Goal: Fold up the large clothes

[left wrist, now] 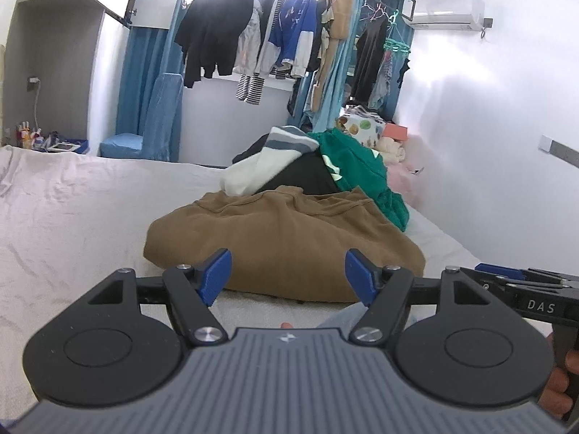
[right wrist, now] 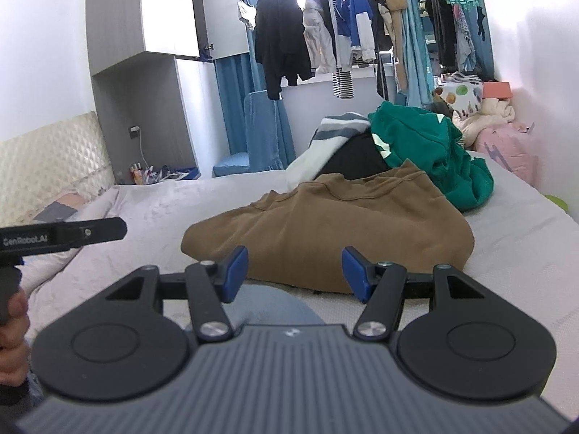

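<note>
Brown garment (left wrist: pixel 286 238) heaped on pale bed (left wrist: pixel 79 209); both grippers' fingers (left wrist: pixel 217 276) wide, empty

on the bed (left wrist: pixel 90 195) lie four garments: one brown garment (left wrist: pixel 286 231), one green (left wrist: pixel 358 166), one black (left wrist: pixel 304 175), one white-and-grey striped (left wrist: pixel 267 155). two grippers show: the left gripper (left wrist: pixel 288 276) and right gripper (right wrist: pixel 295 273).

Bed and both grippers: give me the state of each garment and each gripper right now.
left gripper: open, empty, short of the brown garment
right gripper: open, empty
brown garment: crumpled, unfolded, nearest on the bed
green garment: bunched up behind the brown one
black garment: in the heap, mostly covered
white and grey garment: draped on the heap
</note>
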`<state>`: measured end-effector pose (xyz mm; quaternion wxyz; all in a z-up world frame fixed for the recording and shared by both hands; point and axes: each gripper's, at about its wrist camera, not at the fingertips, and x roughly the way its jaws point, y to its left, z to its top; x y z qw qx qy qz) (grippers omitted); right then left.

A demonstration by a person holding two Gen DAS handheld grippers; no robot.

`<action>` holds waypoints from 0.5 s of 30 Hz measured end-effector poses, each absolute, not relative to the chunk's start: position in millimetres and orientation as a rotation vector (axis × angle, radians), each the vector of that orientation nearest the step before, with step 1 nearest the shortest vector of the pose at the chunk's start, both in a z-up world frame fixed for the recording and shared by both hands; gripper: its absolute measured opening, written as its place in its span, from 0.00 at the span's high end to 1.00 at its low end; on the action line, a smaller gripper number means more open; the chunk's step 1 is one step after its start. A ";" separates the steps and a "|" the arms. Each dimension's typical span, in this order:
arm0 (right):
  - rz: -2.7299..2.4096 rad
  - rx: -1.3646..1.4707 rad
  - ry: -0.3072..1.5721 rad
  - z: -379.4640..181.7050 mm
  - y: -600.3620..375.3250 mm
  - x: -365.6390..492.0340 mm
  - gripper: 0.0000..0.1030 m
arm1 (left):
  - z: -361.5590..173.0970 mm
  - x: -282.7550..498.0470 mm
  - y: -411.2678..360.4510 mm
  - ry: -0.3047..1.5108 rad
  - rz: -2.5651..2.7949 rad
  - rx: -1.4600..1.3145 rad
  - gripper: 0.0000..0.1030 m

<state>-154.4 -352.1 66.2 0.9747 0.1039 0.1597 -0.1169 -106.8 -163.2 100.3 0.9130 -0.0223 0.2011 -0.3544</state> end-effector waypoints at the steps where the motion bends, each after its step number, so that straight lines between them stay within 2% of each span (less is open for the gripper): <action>1: -0.238 0.208 0.325 64.8 -351.2 -155.4 0.40 | 99.1 -108.6 -163.4 0.415 -0.728 -0.043 0.28; 13: -0.259 0.204 0.332 57.2 -345.8 -169.6 0.40 | 96.0 -125.7 -168.6 0.412 -0.711 -0.023 0.25; 15: -0.259 0.204 0.332 57.4 -346.1 -171.5 0.40 | 97.1 -128.1 -169.0 0.409 -0.696 -0.026 0.21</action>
